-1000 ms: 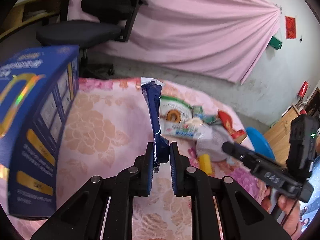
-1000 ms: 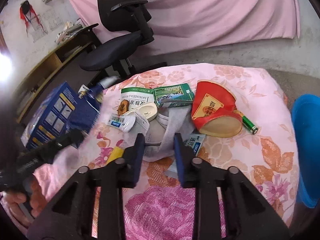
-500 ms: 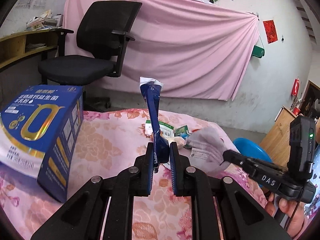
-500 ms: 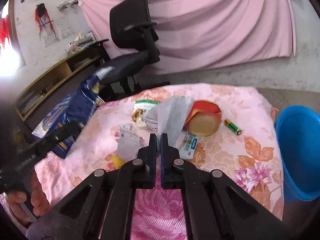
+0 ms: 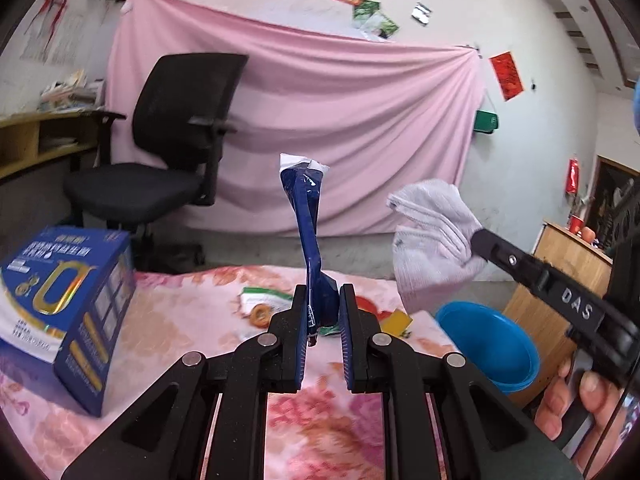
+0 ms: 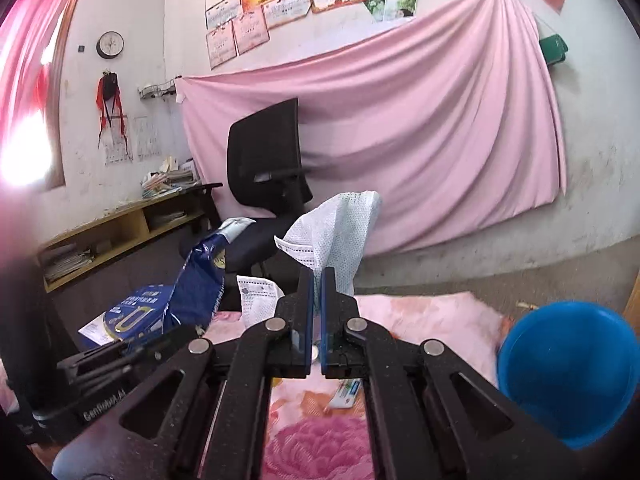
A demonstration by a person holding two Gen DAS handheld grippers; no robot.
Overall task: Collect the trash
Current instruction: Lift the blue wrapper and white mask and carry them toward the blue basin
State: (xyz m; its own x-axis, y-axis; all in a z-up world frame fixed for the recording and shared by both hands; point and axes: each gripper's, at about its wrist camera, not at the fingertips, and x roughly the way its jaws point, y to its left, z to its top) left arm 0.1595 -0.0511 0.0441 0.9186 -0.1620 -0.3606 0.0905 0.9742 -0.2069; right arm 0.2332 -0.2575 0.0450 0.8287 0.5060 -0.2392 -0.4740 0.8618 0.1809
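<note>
My left gripper (image 5: 323, 300) is shut on a dark blue wrapper (image 5: 308, 232) that stands up from its fingers, lifted above the table. The same blue wrapper (image 6: 204, 280) shows at the left in the right wrist view. My right gripper (image 6: 317, 280) is shut on a white face mask (image 6: 336, 224), held in the air. From the left wrist view the face mask (image 5: 432, 236) hangs above and left of the blue bin (image 5: 488, 344). More litter (image 5: 264, 304) lies on the pink floral tablecloth (image 5: 180, 320), partly hidden by the fingers.
A blue carton (image 5: 68, 300) stands at the table's left. The blue bin (image 6: 568, 368) sits off the table's right edge. A second mask (image 6: 256, 300) and a small tube (image 6: 346, 392) lie on the cloth. A black office chair (image 5: 168, 160) stands behind, before a pink curtain.
My right gripper shut on the face mask and lifted it off the table. Both grippers rose and tilted up; the left one still holds the blue wrapper.
</note>
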